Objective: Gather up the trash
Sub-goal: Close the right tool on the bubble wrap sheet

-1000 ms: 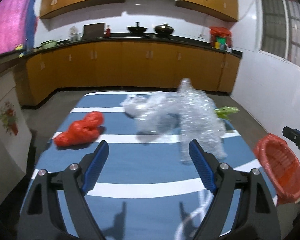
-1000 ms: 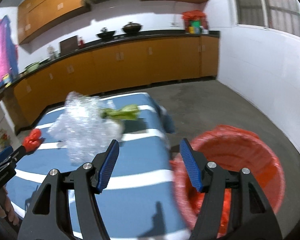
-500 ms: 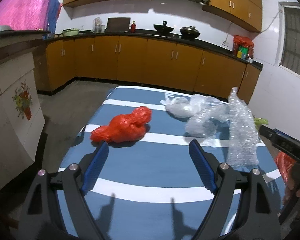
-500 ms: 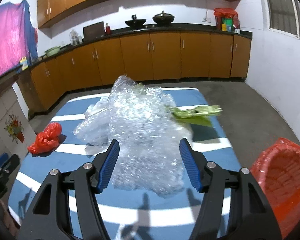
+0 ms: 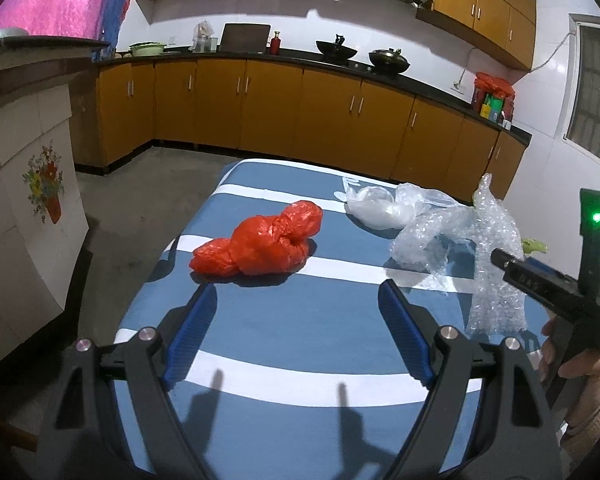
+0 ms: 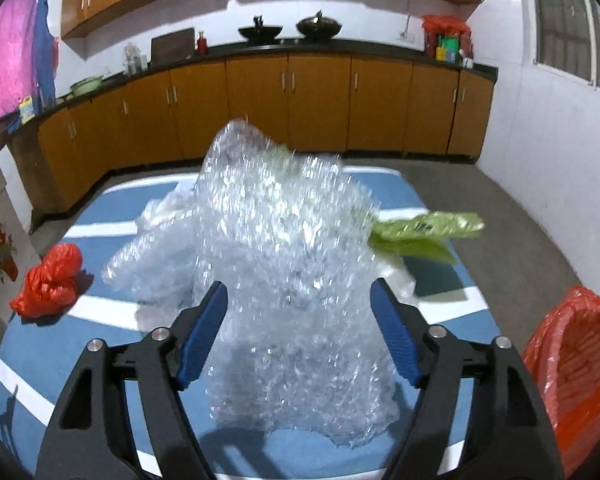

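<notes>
Now right claw (image 6: 298, 330) has swung from bin to bubble wrap (image 6: 284, 280), closing around it, no contact yet; left claw (image 5: 298, 336) wide, empty.

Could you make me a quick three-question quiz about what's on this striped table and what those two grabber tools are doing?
1. True or false: the left gripper has the red plastic bag clamped between its fingers.
2. Which piece of trash stands between the right gripper's closing jaws? A) green wrapper B) bubble wrap C) white plastic bag
3. Fill in: the bin beside the table is lined with a ____ bag.

Key: 1 false, it hangs open short of the bag; 2 B; 3 red.
</notes>
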Demonstrator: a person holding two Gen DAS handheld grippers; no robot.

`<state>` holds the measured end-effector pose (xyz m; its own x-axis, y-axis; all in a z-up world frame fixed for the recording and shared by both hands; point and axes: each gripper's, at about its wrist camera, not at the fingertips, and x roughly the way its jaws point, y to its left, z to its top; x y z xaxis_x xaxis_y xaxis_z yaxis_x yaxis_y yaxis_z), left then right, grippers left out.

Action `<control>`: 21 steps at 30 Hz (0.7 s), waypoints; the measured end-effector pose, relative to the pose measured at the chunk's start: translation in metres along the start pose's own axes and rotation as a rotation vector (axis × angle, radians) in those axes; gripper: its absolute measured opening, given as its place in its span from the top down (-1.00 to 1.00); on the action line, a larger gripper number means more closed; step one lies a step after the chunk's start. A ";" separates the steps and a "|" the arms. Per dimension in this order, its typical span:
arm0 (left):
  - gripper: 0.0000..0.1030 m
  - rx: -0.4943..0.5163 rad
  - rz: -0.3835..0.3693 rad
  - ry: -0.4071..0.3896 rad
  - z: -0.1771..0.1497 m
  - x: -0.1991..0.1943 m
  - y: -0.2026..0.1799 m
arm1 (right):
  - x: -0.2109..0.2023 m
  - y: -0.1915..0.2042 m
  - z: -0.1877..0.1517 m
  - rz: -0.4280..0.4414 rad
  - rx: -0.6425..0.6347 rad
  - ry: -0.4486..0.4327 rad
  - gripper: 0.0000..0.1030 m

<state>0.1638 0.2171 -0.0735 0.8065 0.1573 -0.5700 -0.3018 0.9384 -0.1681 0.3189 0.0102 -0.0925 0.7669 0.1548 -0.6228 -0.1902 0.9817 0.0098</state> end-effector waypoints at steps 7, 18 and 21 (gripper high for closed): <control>-0.58 0.004 -0.018 0.009 -0.001 0.005 -0.006 | -0.002 -0.002 -0.007 0.023 -0.012 0.027 0.76; -0.58 0.017 -0.031 0.010 -0.002 0.005 -0.014 | -0.037 -0.004 -0.006 0.087 0.002 -0.059 0.88; -0.58 0.025 -0.038 0.008 0.000 0.007 -0.018 | -0.052 -0.007 -0.004 0.099 0.012 -0.088 0.88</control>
<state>0.1749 0.2011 -0.0742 0.8131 0.1186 -0.5699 -0.2579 0.9511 -0.1701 0.2780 -0.0055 -0.0636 0.7955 0.2598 -0.5475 -0.2608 0.9623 0.0777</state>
